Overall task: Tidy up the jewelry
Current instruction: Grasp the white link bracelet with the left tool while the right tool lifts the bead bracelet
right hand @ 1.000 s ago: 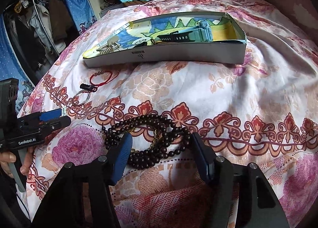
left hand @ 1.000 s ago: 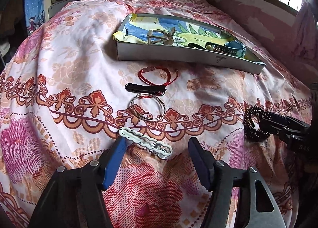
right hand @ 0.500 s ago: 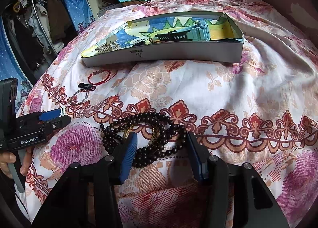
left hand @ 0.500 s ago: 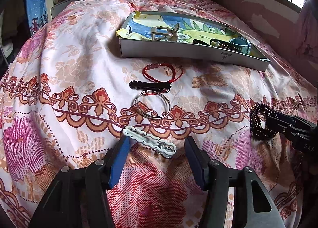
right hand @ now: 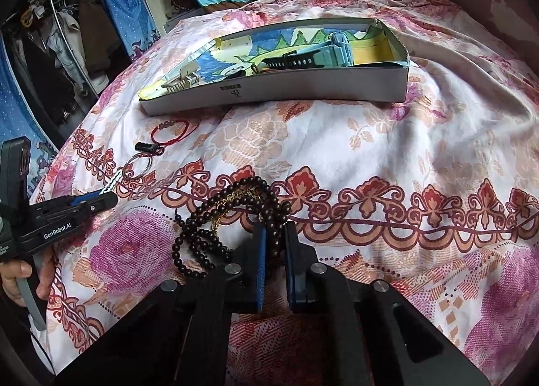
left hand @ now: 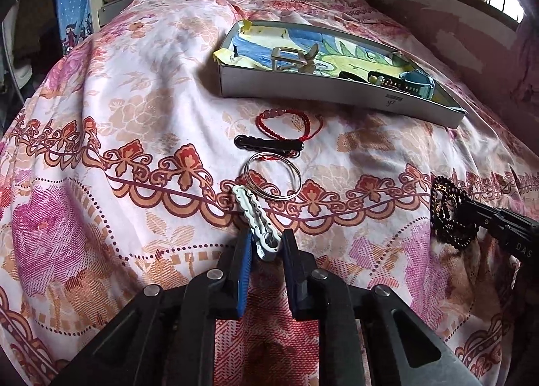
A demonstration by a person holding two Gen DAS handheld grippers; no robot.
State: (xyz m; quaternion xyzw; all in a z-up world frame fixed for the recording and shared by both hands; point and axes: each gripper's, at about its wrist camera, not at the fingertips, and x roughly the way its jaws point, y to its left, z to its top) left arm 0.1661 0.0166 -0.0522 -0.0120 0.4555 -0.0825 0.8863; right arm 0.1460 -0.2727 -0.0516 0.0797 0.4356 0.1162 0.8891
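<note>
1. Two grippers are working at once on the bed (left hand: 141, 89): the left gripper (left hand: 264, 246) is pinching the near end of a white hair clip (left hand: 257, 221), its jaws having just been closing on it.
2. The right gripper (right hand: 274, 244) is nipping a few strands of the dark bead necklace (right hand: 229, 217), its jaws having just been closing too.
3. The clip is looking stiff and light, so an end grip is probably holding, though it may be pivoting when raised.
4. The beads are looking limp and smooth; loose loops are likely to be dangling and sliding.
5. Waiting near the open box (left hand: 337, 96) are a red cord bracelet (left hand: 289, 123), a black clip (left hand: 269, 144) and thin silver bangles (left hand: 273, 175).
</note>
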